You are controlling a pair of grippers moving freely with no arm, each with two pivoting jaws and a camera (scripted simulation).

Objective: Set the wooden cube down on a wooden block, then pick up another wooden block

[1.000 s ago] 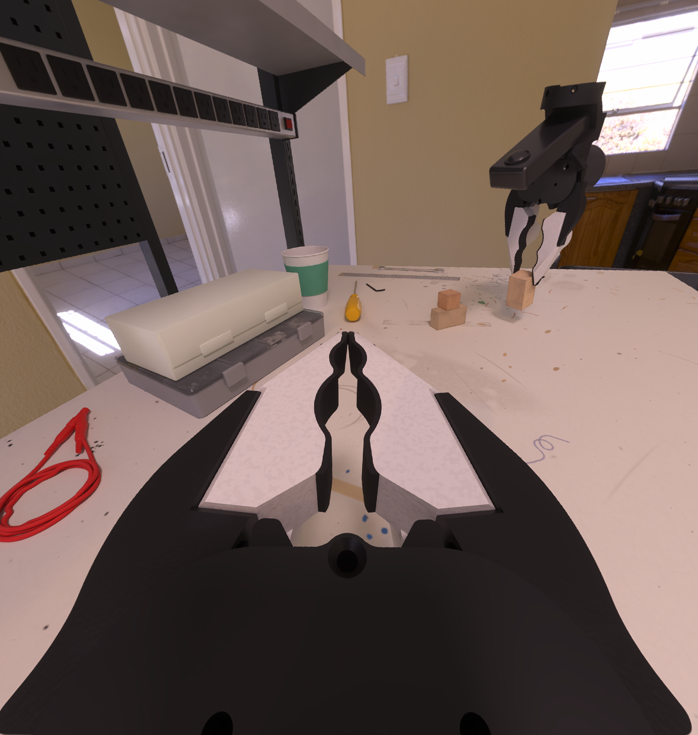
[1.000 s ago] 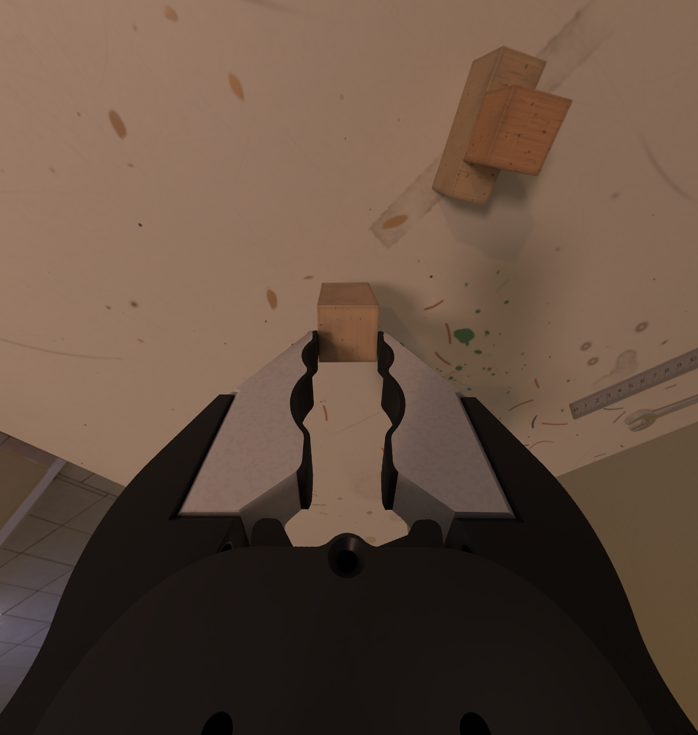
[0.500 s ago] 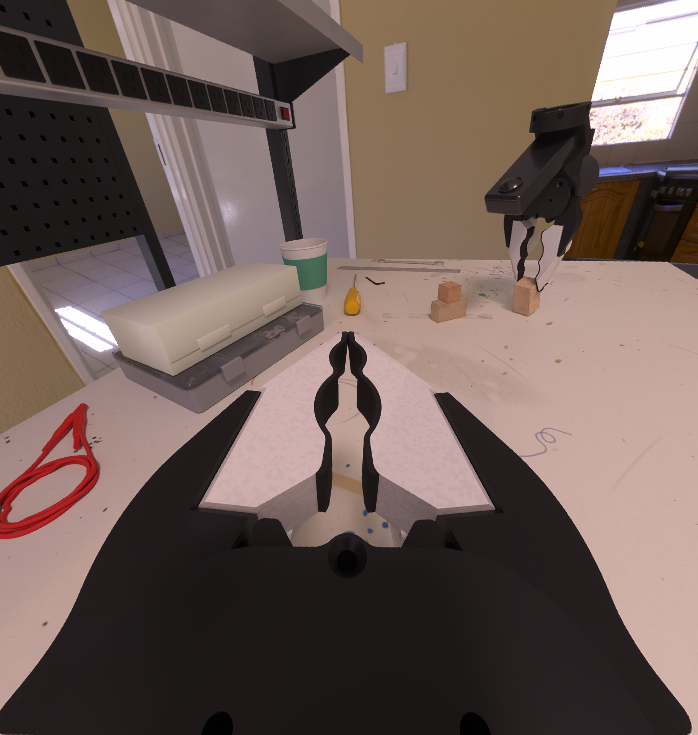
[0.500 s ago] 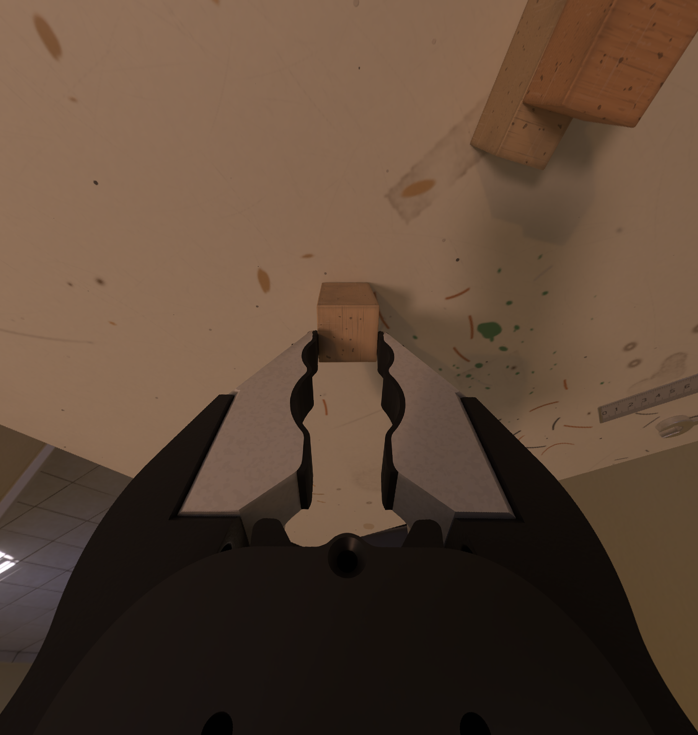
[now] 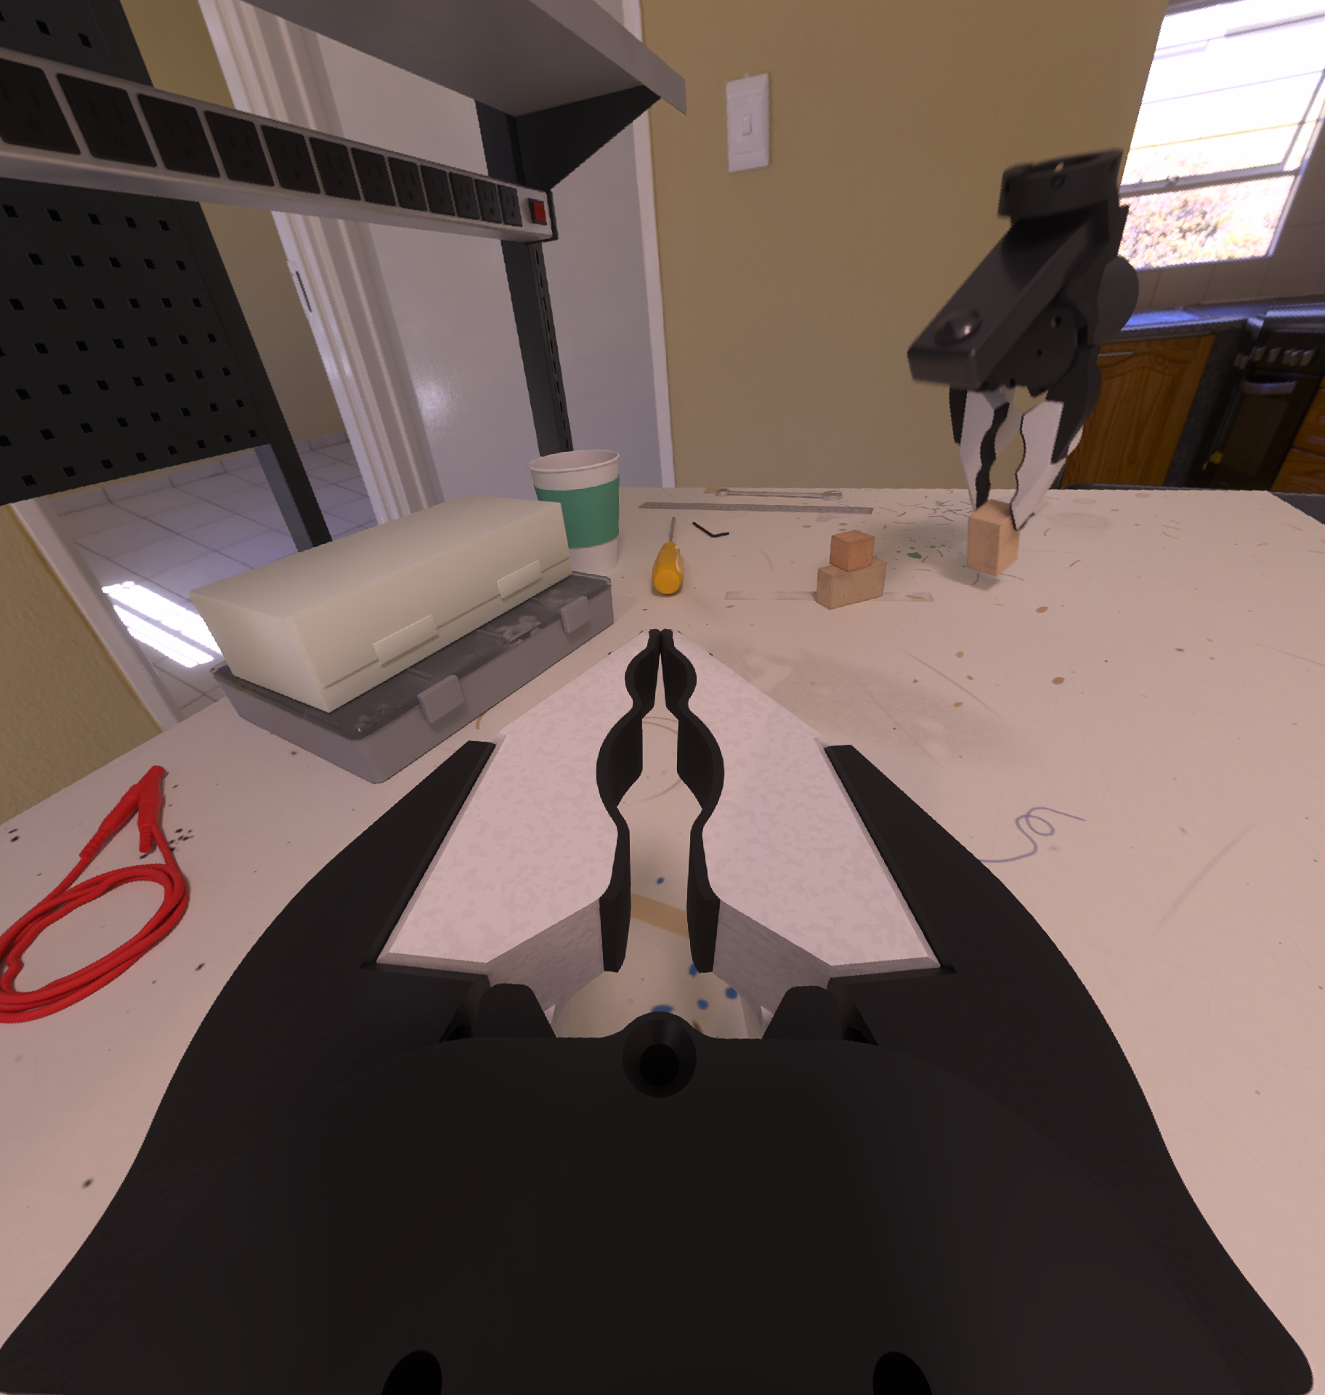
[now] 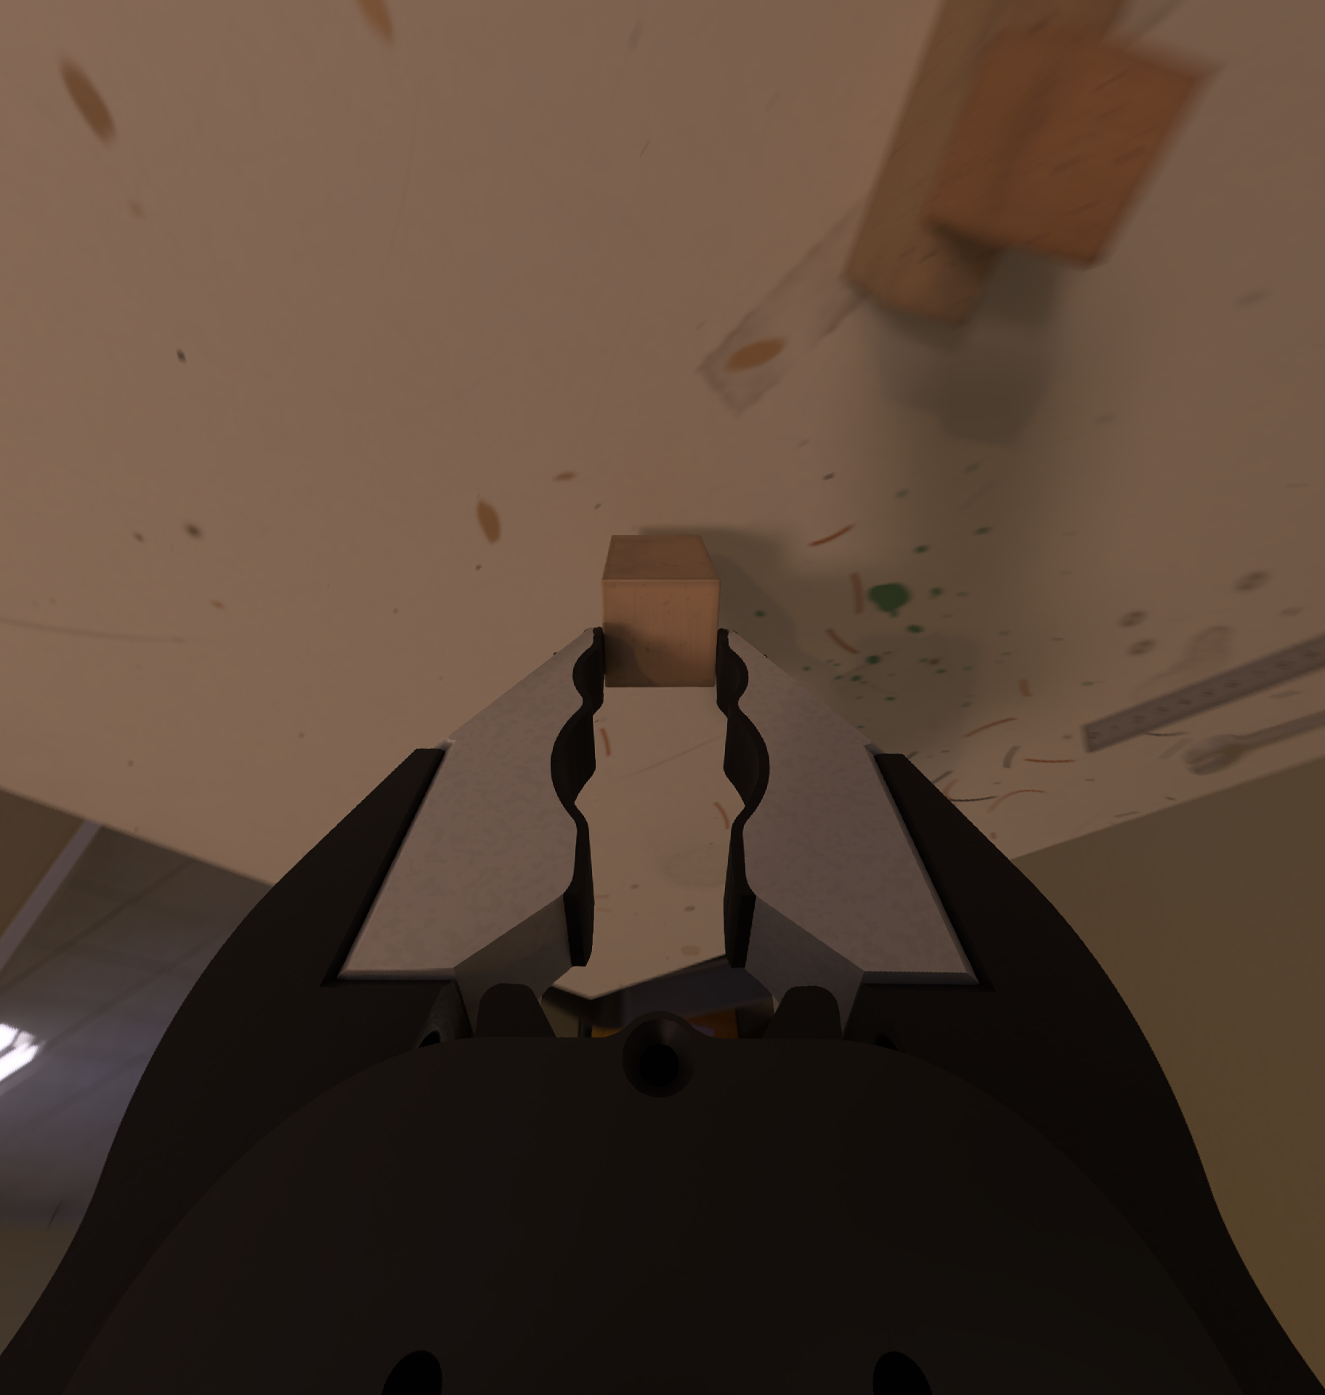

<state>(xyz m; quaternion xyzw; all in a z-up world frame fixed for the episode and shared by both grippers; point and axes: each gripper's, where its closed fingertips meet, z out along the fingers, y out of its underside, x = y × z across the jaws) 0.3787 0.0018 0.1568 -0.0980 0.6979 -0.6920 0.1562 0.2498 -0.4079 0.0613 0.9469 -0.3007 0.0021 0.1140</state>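
A small wooden cube (image 5: 852, 549) rests on a flat wooden block (image 5: 850, 583) far across the table. The stack shows blurred in the right wrist view, cube (image 6: 1059, 143) on block (image 6: 916, 264). To its right, my right gripper (image 5: 997, 515) points down and is shut on the top of a taller wooden block (image 5: 990, 540). It holds this block slightly tilted, just above the tabletop. In the right wrist view that block (image 6: 661, 604) sits between the fingertips of the right gripper (image 6: 661, 649). My left gripper (image 5: 660, 638) is shut and empty, low over the near table.
A cream tool case (image 5: 395, 626) on a grey tray, a white-and-green cup (image 5: 578, 498) and a yellow screwdriver (image 5: 667, 570) lie left of the stack. A steel ruler (image 5: 754, 507), wrench (image 5: 776, 494) and hex key (image 5: 708, 530) lie behind. A red cable (image 5: 78, 906) is at near left.
My right gripper, shut on the taller block throughout, dipped closer to the table and has now risen a little with the block. The left gripper stays shut and has barely moved.
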